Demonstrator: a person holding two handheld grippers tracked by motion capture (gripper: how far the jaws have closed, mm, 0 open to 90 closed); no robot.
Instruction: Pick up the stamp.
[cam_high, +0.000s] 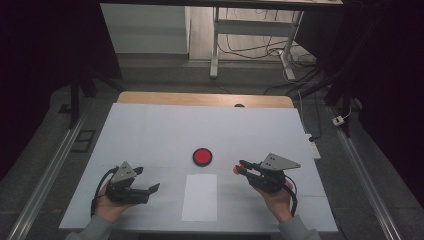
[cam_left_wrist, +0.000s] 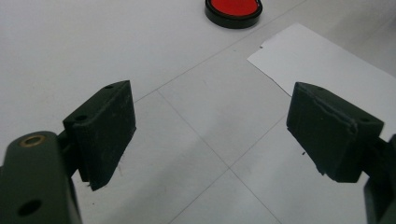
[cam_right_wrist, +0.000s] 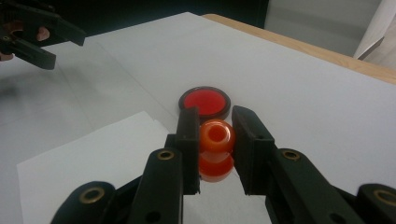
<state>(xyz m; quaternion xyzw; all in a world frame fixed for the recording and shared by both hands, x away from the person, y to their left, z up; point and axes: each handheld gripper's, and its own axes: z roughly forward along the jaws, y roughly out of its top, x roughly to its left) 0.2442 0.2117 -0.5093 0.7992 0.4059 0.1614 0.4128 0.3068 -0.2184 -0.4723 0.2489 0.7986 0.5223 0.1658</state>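
Right gripper (cam_right_wrist: 212, 140) pinching an orange ring (cam_right_wrist: 215, 136) near the red disc (cam_right_wrist: 204, 102), left gripper (cam_left_wrist: 210, 128) jaws spread wide over the white table (cam_high: 150, 135), paper sheet (cam_high: 200, 197) between the hands

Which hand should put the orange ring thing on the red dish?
The right gripper: its fingers already clamp the orange ring, close to the red dish. The left gripper is open, holding nothing, and sits farther away.

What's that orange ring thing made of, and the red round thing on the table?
The orange ring looks like glossy, see-through plastic: light glows through it. The red disc seems matte red, perhaps plastic, inside a shiny black rim; hard to be sure.
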